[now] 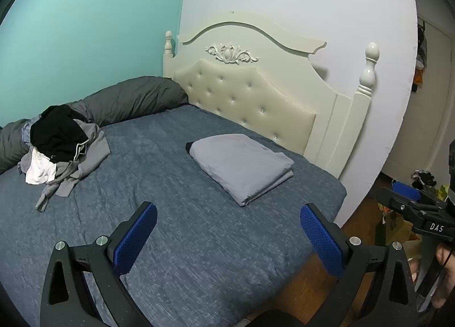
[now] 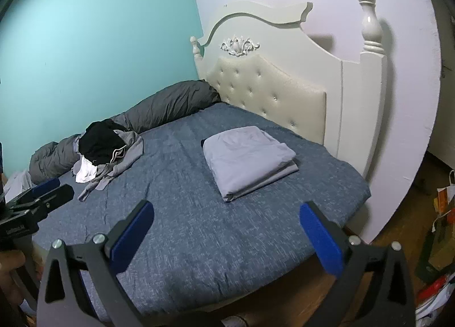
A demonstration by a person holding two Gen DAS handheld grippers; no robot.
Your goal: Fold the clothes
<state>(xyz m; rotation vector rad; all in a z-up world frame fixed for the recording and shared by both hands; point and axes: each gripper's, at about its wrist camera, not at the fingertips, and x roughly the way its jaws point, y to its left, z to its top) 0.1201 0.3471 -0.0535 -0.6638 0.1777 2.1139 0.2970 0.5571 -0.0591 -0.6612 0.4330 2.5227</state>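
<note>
1. Left hand-held gripper (image 1: 228, 227) hangs over the bed (image 1: 199, 241), blue pads spread wide, nothing between them.
2. Right hand-held gripper (image 2: 226, 226) matches it: pads wide apart, empty.
3. The folded lilac-grey garment (image 1: 241, 163) lies flat near the headboard (image 1: 244, 91), a tidy rectangle in neat layers.
4. The unfolded pile (image 1: 61, 148) sits at the bed's far side against the grey duvet roll (image 1: 136, 96): black, grey and white pieces tangled.
5. My read: light, limp cloth that will sag and drag neighbours. Pinch an edge or hem of the top black piece and lift it clear.
</note>
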